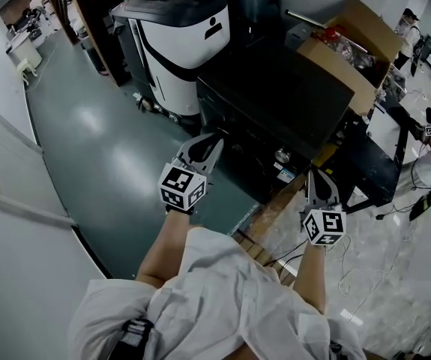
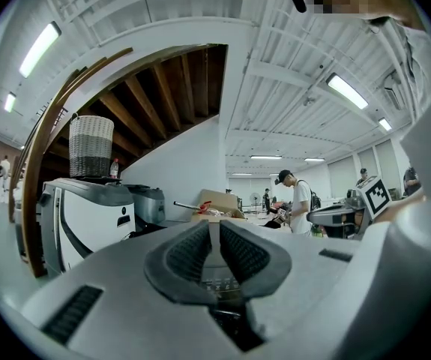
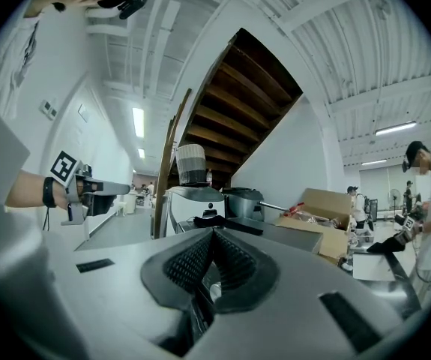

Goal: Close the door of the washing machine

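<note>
1. Left hand-held gripper (image 1: 214, 142): we hold it level, out in front of the body, above the grey-green floor (image 1: 103, 148). In the left gripper view its ribbed pads stand at a narrow gap. Nothing lies between them.

2. Right hand-held gripper (image 1: 316, 174): we hold it level, beside the left one and apart from it. In the right gripper view the pads meet at the tips, so the jaws are closed. They grip nothing.

3. Washing machine (image 1: 275, 96): we take the black box-shaped appliance directly ahead of both grippers to be this unit.
   - Its flat dark top faces the head view.
   - Its front face falls away below that top, towards the grippers.
   - That face is dark and steeply foreshortened. We cannot tell from any view where the door sits or how it stands.
   - Neither gripper touches the appliance. The right gripper is near its front lower edge, and the left is just off its left front corner.

4. Surroundings:
   - An open cardboard box (image 1: 350, 43) with contents stands behind the appliance to the right.
   - A white-and-black machine (image 1: 174, 43) stands to the left. The left gripper view shows a woven basket (image 2: 91, 146) on top of it.
   - The underside of a wooden staircase (image 2: 163, 96) rises above that machine.
   - A person in a cap (image 2: 299, 205) stands in the background.
</note>
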`<action>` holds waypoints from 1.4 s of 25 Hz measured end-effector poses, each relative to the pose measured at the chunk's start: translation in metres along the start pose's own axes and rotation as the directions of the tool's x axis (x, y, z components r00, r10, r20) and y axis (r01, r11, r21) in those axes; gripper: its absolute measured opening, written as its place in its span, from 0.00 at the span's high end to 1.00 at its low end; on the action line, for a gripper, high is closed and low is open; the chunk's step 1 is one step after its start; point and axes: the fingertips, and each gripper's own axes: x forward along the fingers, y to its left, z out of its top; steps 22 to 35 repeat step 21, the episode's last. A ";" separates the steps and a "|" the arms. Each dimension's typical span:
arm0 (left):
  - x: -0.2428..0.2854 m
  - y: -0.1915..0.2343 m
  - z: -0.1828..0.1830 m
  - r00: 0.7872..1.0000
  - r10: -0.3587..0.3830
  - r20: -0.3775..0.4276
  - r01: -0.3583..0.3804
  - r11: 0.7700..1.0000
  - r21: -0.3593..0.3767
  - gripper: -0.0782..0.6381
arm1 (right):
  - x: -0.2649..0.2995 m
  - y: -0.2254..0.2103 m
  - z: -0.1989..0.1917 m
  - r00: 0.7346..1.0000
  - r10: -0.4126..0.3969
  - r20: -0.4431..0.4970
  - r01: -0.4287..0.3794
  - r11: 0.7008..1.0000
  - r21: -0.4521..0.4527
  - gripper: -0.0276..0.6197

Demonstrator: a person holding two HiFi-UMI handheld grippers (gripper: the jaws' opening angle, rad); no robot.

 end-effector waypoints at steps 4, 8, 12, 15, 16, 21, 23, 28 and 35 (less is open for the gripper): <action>0.002 -0.001 0.001 1.000 0.000 0.002 0.000 1.000 0.000 0.82 | 0.002 0.000 0.002 1.000 -0.005 -0.005 0.005 0.999 -0.032 0.92; 0.000 -0.003 0.000 1.000 0.005 -0.001 -0.005 1.000 0.000 0.82 | 0.001 0.001 0.003 1.000 0.004 -0.006 -0.004 0.999 -0.046 0.92; -0.004 -0.003 0.000 1.000 0.010 0.002 -0.010 1.000 -0.003 0.82 | -0.001 0.003 0.003 1.000 0.008 -0.007 -0.008 0.999 -0.049 0.92; -0.005 -0.004 0.000 1.000 0.008 0.005 -0.008 1.000 -0.004 0.82 | -0.002 0.004 0.003 1.000 0.011 -0.007 -0.011 0.999 -0.052 0.92; -0.005 -0.005 0.000 1.000 0.007 0.005 -0.007 1.000 -0.003 0.82 | -0.002 0.004 0.004 1.000 0.012 -0.007 -0.012 0.998 -0.053 0.92; -0.007 -0.008 0.000 1.000 0.000 -0.002 0.000 1.000 0.002 0.85 | -0.005 0.006 0.008 1.000 0.018 -0.005 -0.019 0.998 -0.062 0.92; -0.007 -0.008 0.000 1.000 0.000 -0.002 0.000 1.000 0.002 0.85 | -0.005 0.006 0.008 1.000 0.018 -0.005 -0.019 0.998 -0.062 0.92; -0.007 -0.008 0.000 1.000 0.000 -0.002 0.000 1.000 0.002 0.85 | -0.005 0.006 0.008 1.000 0.018 -0.005 -0.019 0.998 -0.062 0.92; -0.007 -0.008 0.000 1.000 0.000 -0.002 0.000 1.000 0.002 0.85 | -0.005 0.006 0.008 1.000 0.018 -0.005 -0.019 0.998 -0.062 0.92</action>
